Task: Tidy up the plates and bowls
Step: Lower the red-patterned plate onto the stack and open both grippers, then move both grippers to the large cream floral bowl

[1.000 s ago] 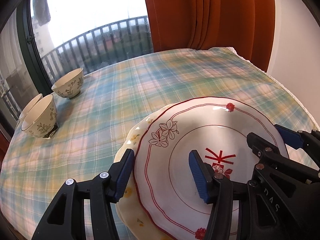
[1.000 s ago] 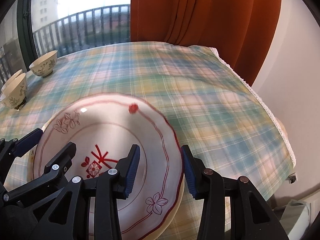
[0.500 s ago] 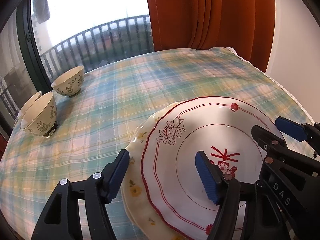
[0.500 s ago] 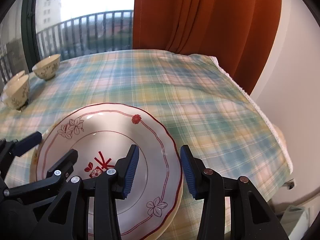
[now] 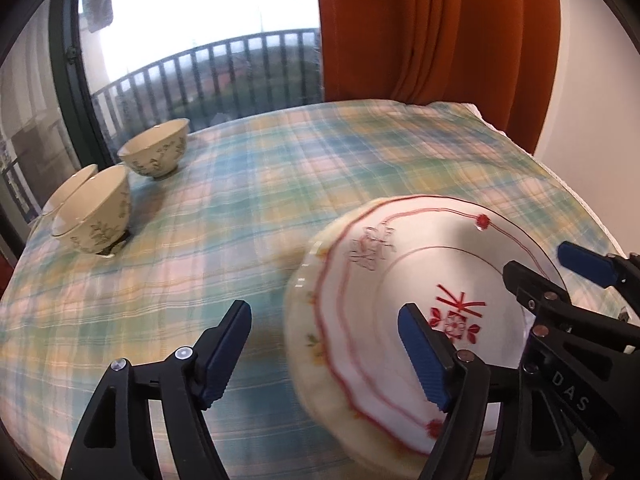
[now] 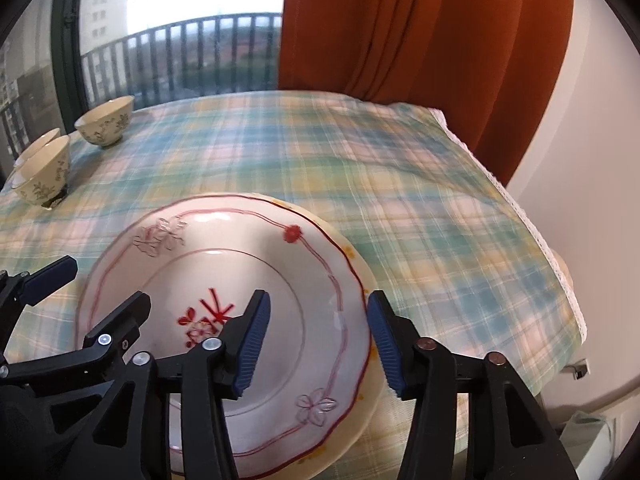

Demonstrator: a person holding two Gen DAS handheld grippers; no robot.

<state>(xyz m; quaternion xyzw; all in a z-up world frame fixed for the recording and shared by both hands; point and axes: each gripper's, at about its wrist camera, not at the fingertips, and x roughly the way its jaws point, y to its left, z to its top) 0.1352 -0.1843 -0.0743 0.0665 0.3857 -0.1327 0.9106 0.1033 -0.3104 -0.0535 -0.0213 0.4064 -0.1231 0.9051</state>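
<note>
Both tongs [image 5: 324, 354] [image 6: 318, 336] opening wider, plates [image 6: 320, 280] released

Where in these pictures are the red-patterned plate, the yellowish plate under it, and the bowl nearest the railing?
red-patterned plate [image 6: 240, 264]: right wrist view, bare inner well.
yellowish plate [image 5: 304, 336]: left wrist view, exposed left rim.
bowl nearest the railing [image 5: 158, 152]: left wrist view, outer side wall.

The yellow-flowered plate [image 6: 362, 396] lies almost wholly hidden under the red-rimmed plate [image 6: 224, 280]; only a crescent of its rim shows at four o'clock. Motion blur smears both plates in the left wrist view. At ten o'clock, a third bowl [image 5: 66, 190] is mostly hidden behind the nearer bowl [image 5: 94, 216]. Both plates' near edges vanish behind the gripper frames.
</note>
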